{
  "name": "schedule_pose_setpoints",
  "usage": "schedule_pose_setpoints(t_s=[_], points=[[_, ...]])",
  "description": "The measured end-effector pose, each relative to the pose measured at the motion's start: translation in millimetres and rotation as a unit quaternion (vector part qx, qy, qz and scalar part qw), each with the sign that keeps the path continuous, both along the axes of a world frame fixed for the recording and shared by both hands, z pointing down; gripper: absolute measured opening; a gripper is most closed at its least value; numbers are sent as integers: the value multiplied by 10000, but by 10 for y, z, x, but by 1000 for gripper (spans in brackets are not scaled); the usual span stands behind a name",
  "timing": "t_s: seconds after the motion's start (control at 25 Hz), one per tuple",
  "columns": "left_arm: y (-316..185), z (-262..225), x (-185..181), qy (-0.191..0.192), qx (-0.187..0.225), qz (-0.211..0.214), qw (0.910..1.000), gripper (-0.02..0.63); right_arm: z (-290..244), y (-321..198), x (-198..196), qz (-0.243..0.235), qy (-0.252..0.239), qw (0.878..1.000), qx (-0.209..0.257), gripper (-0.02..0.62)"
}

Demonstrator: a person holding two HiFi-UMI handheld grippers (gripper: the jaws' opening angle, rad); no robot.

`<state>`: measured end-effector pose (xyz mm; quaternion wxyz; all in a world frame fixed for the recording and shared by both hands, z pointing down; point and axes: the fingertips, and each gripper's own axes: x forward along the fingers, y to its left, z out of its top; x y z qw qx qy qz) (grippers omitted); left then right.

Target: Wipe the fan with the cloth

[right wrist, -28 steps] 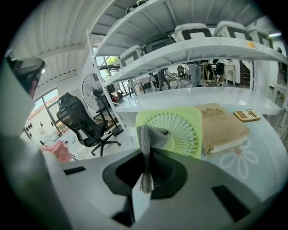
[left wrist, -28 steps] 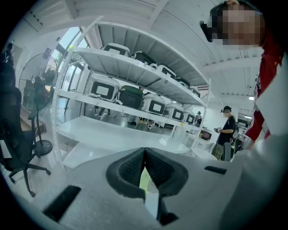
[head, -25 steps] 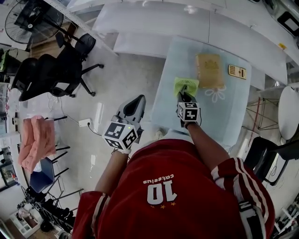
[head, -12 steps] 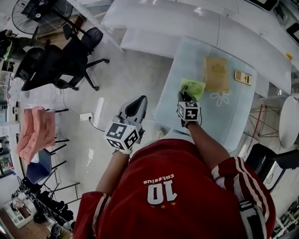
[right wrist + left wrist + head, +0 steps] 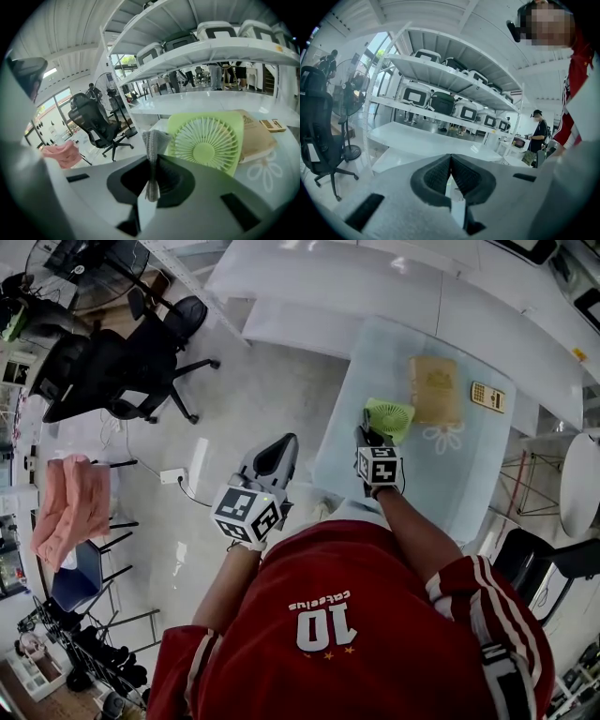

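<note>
little has shifted: my right gripper (image 5: 151, 163) pinches the cloth (image 5: 153, 139) beside the fan (image 5: 204, 140); left gripper (image 5: 451, 161) pressed together, empty. approach step; next, press cloth against it.

The person's left arm (image 5: 223, 589) reaches forward and down. The left gripper (image 5: 277, 448) points ahead, its jaws pressed together with nothing between them. The right arm (image 5: 412, 532) stretches further forward, and the right gripper (image 5: 369, 433) has its jaws clamped on a grey cloth (image 5: 151, 140).
</note>
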<state>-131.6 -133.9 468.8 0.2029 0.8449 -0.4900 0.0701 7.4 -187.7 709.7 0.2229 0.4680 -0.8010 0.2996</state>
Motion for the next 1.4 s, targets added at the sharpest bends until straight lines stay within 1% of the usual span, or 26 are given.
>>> schedule_pose_setpoints(t_s=[0.2,0.52,0.84,1.08,1.4], points=[[-36,-31,65,80,53,183,9998,5,-51,34,70,124,-4,9999,73,23],[-33,-90,310,184,148,648,9976,5,-138,159,295,446,31,9989,123,23],[-5,-136,495,299,228,1061,9936,5,-202,342,512,787,158,9966,189,23],[-6,-139,675,382,231,1329,9901,5,-215,447,758,1102,242,9934,185,23],[-32,-99,902,409,192,1573,9865,5,-145,537,1033,1409,302,9895,118,23]])
